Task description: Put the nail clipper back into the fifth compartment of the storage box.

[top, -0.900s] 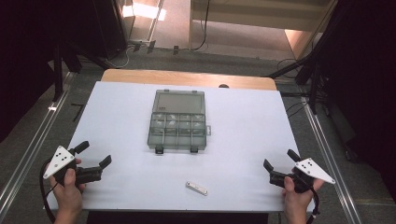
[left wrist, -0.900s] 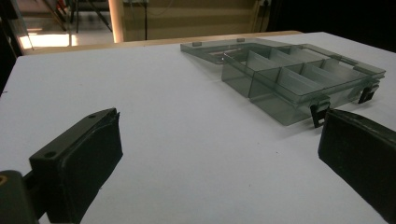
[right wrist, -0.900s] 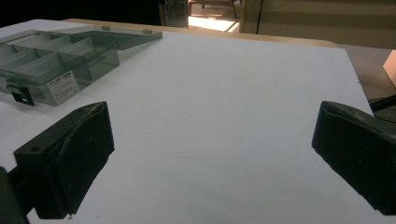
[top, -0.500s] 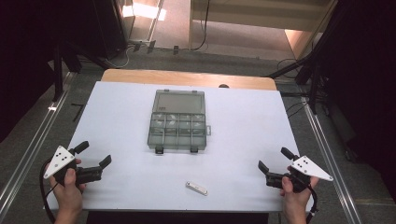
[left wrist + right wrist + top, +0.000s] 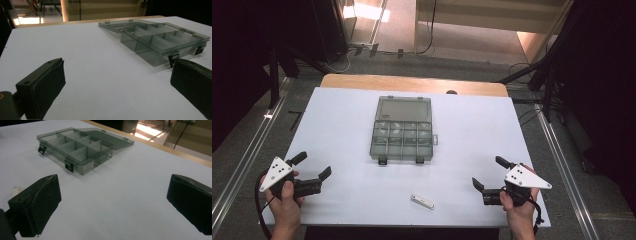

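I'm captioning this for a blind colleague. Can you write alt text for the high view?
An open, empty grey compartment box sits mid-table on a white tabletop, with a small white piece nearer the person. Left gripper and right gripper rest near the table's front corners, fingers open, holding nothing.

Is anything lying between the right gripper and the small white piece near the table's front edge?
Nothing visible: bare white table lies between the open right gripper and the small white piece. The compartment box sits farther back, off that line.
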A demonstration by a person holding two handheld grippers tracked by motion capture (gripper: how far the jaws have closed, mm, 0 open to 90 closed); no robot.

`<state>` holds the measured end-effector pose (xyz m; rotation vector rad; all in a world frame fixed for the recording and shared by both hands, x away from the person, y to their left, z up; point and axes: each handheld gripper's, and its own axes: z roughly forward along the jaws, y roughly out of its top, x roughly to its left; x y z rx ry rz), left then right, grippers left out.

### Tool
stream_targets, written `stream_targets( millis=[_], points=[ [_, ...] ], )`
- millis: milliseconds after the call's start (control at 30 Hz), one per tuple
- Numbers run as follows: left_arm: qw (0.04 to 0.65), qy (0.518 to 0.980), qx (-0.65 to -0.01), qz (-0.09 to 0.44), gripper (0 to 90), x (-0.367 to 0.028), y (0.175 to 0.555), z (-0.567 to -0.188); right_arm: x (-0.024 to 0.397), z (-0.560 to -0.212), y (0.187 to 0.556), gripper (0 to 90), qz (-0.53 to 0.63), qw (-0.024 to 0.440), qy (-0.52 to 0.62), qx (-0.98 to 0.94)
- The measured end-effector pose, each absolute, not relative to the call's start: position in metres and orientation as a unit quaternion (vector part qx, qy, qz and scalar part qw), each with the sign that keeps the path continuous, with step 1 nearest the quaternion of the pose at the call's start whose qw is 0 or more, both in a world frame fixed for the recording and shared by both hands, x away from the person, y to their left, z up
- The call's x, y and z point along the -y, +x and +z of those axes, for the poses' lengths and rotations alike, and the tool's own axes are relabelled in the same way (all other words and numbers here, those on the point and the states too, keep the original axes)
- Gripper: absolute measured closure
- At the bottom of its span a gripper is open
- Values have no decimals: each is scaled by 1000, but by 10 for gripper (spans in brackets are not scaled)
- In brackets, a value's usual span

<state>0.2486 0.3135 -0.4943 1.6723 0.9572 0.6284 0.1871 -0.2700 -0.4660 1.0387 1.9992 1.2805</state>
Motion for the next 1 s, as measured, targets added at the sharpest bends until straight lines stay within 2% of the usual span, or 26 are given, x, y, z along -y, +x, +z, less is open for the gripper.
stream_targets(
  millis=[1000],
  points=[
    [525, 704, -399, 264, 0, -313, 248, -494, 198, -450, 209, 20, 426, 202, 294, -832]
  ],
)
